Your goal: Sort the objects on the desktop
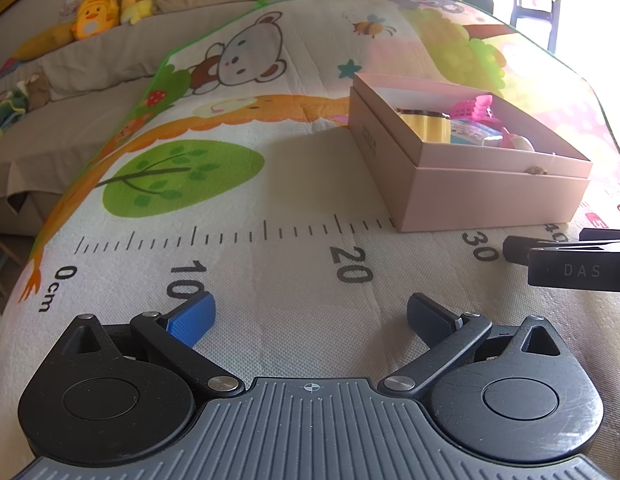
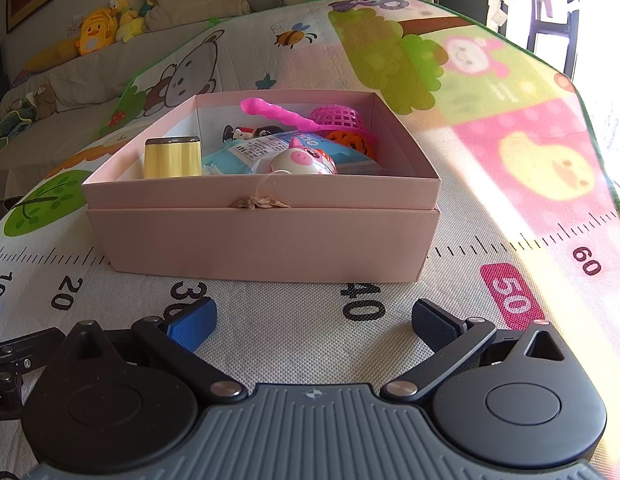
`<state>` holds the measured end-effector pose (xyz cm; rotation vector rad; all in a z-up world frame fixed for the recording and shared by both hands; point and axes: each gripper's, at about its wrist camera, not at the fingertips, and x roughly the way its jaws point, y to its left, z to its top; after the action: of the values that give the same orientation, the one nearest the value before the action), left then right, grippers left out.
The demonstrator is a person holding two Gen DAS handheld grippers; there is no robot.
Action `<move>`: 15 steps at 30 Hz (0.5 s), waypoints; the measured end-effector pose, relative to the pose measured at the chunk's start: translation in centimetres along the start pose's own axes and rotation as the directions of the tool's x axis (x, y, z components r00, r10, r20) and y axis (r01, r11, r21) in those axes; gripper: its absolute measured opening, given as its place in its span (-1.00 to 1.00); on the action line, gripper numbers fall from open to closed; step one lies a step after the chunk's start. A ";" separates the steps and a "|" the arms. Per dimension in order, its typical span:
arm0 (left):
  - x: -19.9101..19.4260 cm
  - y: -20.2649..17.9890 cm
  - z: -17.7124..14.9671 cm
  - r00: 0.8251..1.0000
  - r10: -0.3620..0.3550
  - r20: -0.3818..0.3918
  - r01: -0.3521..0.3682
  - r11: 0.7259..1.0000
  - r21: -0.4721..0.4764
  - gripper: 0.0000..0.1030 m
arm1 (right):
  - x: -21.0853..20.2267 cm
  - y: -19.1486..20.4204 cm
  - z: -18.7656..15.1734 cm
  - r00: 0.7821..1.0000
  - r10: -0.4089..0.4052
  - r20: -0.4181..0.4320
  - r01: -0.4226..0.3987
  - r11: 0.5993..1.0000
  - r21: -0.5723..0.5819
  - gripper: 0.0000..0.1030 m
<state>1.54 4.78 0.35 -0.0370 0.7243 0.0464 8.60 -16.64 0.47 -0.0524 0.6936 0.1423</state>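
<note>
A pink cardboard box [image 2: 262, 240] stands on the cartoon play mat, straight ahead in the right wrist view and at the right in the left wrist view [image 1: 485, 196]. Inside lie a yellow cylinder [image 2: 172, 157], a pink pig toy [image 2: 304, 162], a blue packet [image 2: 246, 152], a pink spoon [image 2: 278, 113], a pink basket [image 2: 339, 118] and an orange ball [image 2: 351, 142]. My right gripper [image 2: 313, 326] is open and empty, low over the mat in front of the box. My left gripper [image 1: 310, 316] is open and empty, left of the box.
The mat [image 1: 270, 168] has a printed ruler along its near edge. A grey sofa [image 1: 90, 92] with plush toys [image 1: 96, 14] lies at the back left. Part of the right gripper's body [image 1: 569, 264] shows at the right edge of the left wrist view.
</note>
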 end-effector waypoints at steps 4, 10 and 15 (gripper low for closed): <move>0.0 0.0 0.0 1.000 0.000 0.000 0.000 1.000 0.000 1.00 | 0.1 0.0 0.0 1.000 0.000 0.000 0.000 1.000 0.000 1.00; 0.0 0.0 0.0 1.000 0.000 0.000 0.000 1.000 0.000 1.00 | 0.0 0.0 0.0 1.000 0.000 0.000 0.000 1.000 0.000 1.00; 0.0 0.0 0.0 1.000 0.000 0.000 0.000 1.000 0.000 1.00 | -0.1 0.0 0.0 1.000 0.000 0.000 0.000 1.000 0.000 1.00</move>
<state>1.52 4.78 0.37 -0.0371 0.7242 0.0466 8.51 -16.66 0.54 -0.0520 0.6940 0.1422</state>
